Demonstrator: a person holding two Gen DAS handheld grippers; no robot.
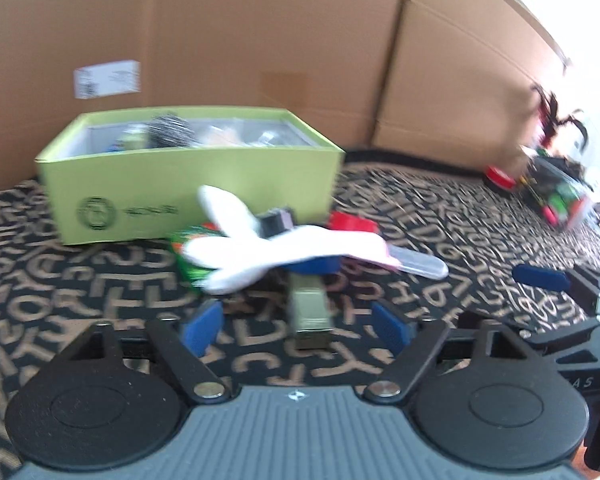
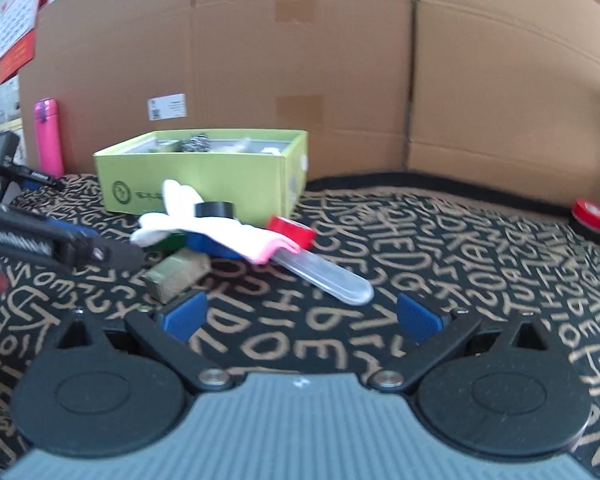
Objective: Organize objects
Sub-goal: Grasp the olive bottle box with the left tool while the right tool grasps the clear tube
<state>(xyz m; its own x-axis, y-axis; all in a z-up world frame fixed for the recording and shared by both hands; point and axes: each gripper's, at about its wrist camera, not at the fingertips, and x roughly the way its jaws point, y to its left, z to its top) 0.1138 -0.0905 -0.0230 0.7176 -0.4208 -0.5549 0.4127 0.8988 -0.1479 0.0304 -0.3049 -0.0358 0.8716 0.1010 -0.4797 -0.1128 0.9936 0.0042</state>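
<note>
A cardboard wall (image 2: 300,60) is seen behind a cloth (image 2: 440,248) printed with letters; a green box (image 2: 204,176), open-topped and partly filled, is stood on the cloth against that wall; a pile is laid just in front of the box, made up of a white glove (image 1: 268,248) draped over a clear tube (image 2: 324,276), a red tape roll (image 2: 294,232), a black tape roll (image 2: 216,210) and an olive block (image 1: 308,312). The left gripper (image 1: 296,326) is held spread, the block's near end lying between its fingers, unpinched; the right gripper (image 2: 300,316) is held spread, nothing gripped, the tube's tip just ahead.
</note>
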